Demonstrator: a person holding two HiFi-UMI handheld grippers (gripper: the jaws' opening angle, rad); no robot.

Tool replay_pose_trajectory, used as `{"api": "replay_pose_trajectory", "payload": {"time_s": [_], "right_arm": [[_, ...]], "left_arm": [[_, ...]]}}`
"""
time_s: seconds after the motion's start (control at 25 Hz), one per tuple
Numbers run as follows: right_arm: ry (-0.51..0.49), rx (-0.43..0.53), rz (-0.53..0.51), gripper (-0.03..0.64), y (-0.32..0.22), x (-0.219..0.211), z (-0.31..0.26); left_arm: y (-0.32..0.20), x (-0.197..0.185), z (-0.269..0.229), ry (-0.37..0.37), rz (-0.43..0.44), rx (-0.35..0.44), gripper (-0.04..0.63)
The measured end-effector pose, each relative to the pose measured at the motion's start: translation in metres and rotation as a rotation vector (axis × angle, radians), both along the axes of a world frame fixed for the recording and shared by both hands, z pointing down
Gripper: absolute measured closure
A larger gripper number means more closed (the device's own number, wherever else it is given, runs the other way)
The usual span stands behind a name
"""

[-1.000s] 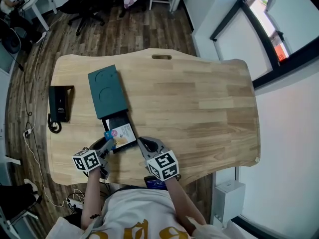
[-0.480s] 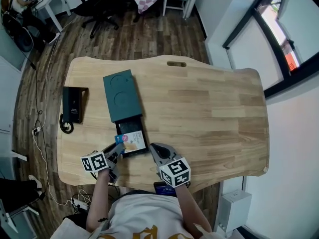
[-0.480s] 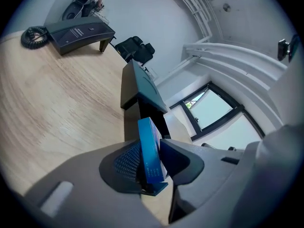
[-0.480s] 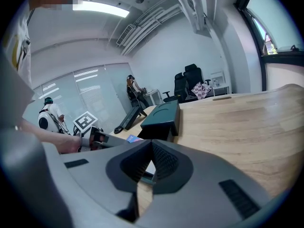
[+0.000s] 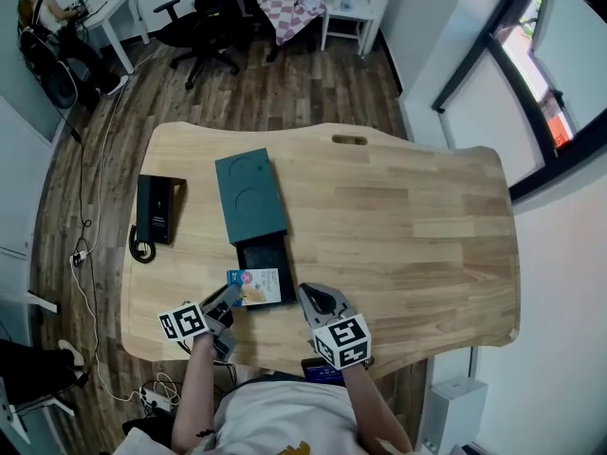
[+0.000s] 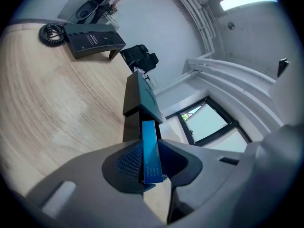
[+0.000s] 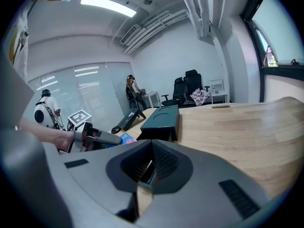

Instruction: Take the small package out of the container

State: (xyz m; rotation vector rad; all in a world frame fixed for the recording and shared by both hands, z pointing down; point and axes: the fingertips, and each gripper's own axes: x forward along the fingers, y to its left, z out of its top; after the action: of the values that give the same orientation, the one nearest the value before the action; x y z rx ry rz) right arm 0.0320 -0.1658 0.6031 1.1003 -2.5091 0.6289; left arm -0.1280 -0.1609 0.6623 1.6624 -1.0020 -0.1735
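Your left gripper (image 6: 146,146), its jaws just closing, pinches the thin blue small package (image 6: 151,160) between them, so pull it back slowly while your right gripper (image 7: 148,160) clamps the dark green box container (image 7: 161,120).

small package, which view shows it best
Head view: the small package's printed face shows at the container's open end. Left gripper view shows its blue edge between jaws that have just been closing; right gripper view, a blue corner.
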Motion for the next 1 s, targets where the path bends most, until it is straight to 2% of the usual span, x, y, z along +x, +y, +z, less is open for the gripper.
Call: {"api": "replay_pose_trajectory", "payload": {"time_s": [0.2,0.52,0.72,1.0], "right_arm": [[0.036,0.056,0.020,0.612,0.001,0.000,-0.009],[0.065,0.091,0.066,0.612,0.001,0.006,-0.016],[0.075,0.099,0.097,0.612,0.005,0.009,-0.020],[0.085,0.125,0.098,0.612,0.006,0.004,-0.026]], "left_arm": [[0.000,-0.006,-0.008,0.053,-0.039,0.012,0.500],[0.002,-0.008,-0.018,0.142,-0.103,0.020,0.500],[0.001,-0.001,-0.024,0.100,-0.028,0.061,0.500],[-0.008,0.010,-0.067,0.162,0.001,0.137,0.500]]}}
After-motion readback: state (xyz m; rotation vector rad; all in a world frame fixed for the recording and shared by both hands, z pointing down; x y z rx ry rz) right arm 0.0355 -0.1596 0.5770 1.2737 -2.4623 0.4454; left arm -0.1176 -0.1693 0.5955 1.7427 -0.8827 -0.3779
